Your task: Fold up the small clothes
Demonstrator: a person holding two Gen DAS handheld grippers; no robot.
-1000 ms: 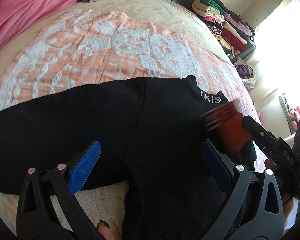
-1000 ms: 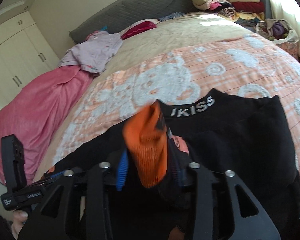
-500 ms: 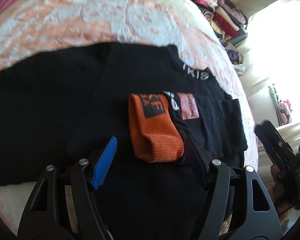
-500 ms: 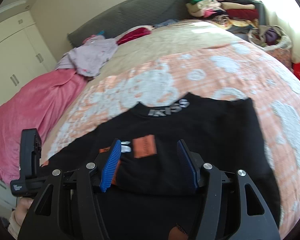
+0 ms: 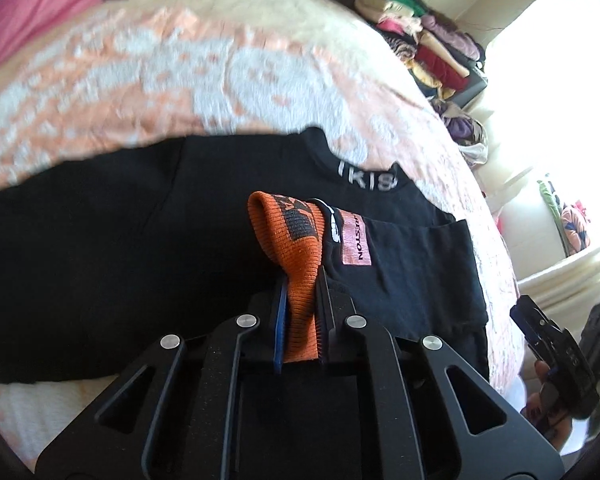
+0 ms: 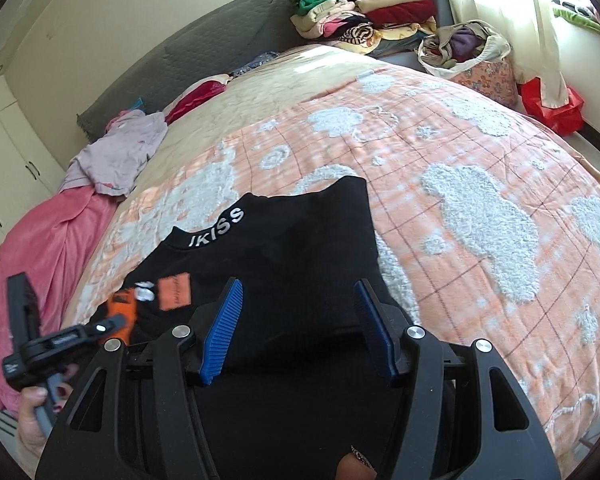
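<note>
Meanwhile, the orange cuff is pinched end-on by the left hand-held gripper, its length running forward over the black top; the right hand-held gripper, spread empty, is held farther right.

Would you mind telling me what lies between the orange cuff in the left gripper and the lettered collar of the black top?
Only bare black fabric of the black top separates the orange cuff from the lettered collar, as the left wrist view shows; the left gripper is clamped on the cuff.

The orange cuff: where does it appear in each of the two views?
Left wrist view: the orange cuff is at centre, pinched in the left tool.
Right wrist view: lower left, beside the left tool.
Shared landmark: the white collar lettering.
</note>
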